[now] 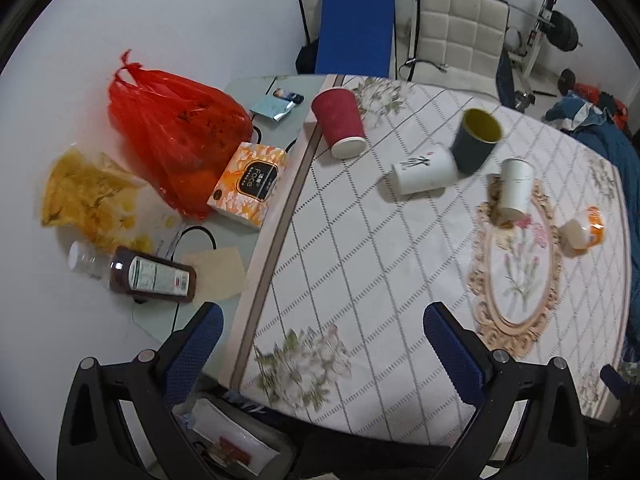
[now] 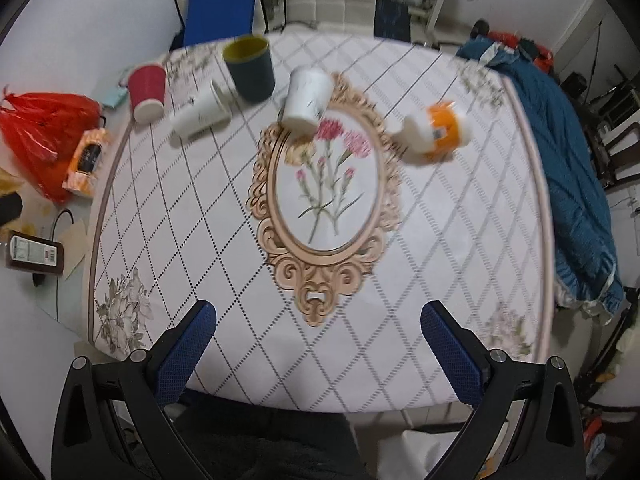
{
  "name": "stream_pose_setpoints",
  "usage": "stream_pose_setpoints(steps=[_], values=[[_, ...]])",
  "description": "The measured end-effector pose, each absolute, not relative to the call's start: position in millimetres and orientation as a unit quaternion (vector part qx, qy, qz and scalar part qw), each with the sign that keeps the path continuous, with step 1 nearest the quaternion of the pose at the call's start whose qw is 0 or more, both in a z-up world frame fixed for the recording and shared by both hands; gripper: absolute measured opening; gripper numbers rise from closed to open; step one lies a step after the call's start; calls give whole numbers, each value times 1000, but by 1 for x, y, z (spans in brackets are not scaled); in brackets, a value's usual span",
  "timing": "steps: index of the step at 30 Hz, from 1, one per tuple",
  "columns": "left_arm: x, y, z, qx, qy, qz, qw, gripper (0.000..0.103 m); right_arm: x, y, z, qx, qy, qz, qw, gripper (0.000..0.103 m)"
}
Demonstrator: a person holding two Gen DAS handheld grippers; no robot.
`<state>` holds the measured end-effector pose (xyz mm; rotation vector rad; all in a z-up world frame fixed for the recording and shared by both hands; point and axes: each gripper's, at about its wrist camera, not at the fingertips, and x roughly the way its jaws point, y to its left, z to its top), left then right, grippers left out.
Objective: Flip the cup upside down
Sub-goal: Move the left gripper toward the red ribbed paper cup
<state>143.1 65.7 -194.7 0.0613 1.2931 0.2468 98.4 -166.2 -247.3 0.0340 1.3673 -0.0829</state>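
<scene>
My jaws stand apart and empty on both my left gripper (image 1: 324,344) and right gripper (image 2: 320,336), above the near edge of the table (image 2: 224,280). In the right view, a dark cup (image 2: 250,68) stands mouth up at 11 o'clock. Beside it a white cup (image 2: 200,110) lies on its side, touching it. A red cup (image 2: 147,90) sits mouth down at 10 o'clock. Another white cup (image 2: 308,94) is at 12, an orange cup (image 2: 438,132) at 1.
</scene>
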Motion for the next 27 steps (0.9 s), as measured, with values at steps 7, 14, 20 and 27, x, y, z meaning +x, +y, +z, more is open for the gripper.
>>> stream_pose_setpoints(steps=[7,14,20,27], values=[[208,99,-229,34,618,109,778,103,140,-136,-299,14,674,-47,737,103],[277,125,-265,30,636,101,764,103,187,-112,-330,6,692,-60,719,103],[325,137,-293,25,654,93,751,103,222,-96,-352,2,703,-68,708,103],[371,152,-319,-9,675,88,732,103,252,-87,-371,-7,712,-82,697,103]])
